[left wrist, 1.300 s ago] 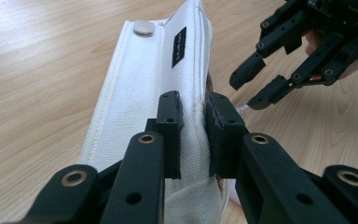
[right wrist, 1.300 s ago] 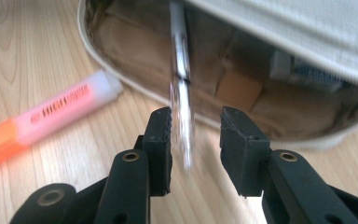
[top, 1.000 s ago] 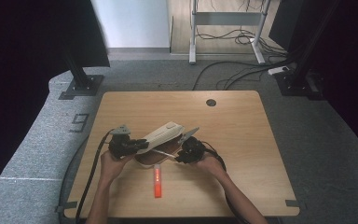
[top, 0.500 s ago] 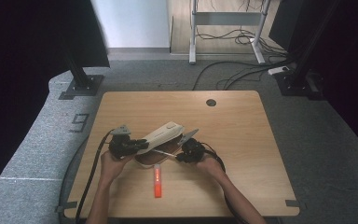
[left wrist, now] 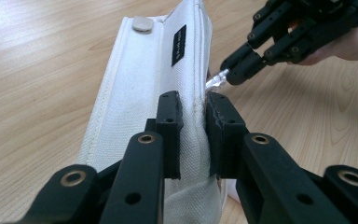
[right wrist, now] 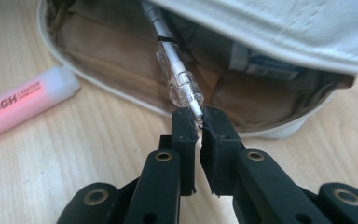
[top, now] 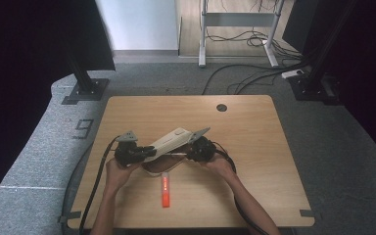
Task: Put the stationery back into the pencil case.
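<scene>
Across the lower middle of the wooden table point(top: 254, 147), low in the high view: white pencil case point(top: 169, 141) held open, clear pen point(right wrist: 175, 70) gripped at its mouth.

Behind, grey carpet, trailing cables and a desk frame at upper centre. Case flap pinched shut-tight in the left gripper point(left wrist: 193, 135), probably to keep the tan-lined pocket gaping toward the other hand. Pen tip clamped between the narrow jaws of the right gripper point(right wrist: 196, 122), barrel lying half inside the case, so judged ready either for drawing out or pushing in. Pink highlighter point(top: 165, 190) parked apart, lower centre, just below the case.
</scene>
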`<action>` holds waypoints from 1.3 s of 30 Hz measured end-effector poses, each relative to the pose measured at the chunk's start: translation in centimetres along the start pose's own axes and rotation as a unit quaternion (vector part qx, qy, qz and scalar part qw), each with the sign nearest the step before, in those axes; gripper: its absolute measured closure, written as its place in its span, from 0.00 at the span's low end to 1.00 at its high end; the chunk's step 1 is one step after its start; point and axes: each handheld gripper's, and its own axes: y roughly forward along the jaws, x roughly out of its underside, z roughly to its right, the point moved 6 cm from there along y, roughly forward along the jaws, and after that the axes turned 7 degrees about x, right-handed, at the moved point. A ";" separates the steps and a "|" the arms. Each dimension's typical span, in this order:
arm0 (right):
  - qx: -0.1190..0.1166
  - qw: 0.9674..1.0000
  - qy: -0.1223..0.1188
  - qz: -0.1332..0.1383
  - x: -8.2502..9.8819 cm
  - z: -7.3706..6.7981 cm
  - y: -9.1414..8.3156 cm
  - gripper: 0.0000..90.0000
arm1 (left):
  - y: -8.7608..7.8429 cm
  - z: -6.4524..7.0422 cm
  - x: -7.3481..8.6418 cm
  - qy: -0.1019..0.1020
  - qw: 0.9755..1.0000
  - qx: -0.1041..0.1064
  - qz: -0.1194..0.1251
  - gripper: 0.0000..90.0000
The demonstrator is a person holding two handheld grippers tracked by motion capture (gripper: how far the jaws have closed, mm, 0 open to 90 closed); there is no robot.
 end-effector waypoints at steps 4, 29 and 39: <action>0.007 1.000 0.000 0.001 -0.4 0.6 0.3 0.90 | 0.0 0.0 0.0 0.000 1.000 0.000 0.000 0.85; 0.019 0.999 0.026 0.007 -0.8 0.2 0.0 0.54 | -0.3 -0.1 -0.1 -0.001 1.000 0.000 0.005 0.85; -0.003 1.000 0.020 0.014 -0.2 -4.1 0.2 0.34 | -0.5 -0.3 0.0 0.000 1.000 -0.003 0.003 0.85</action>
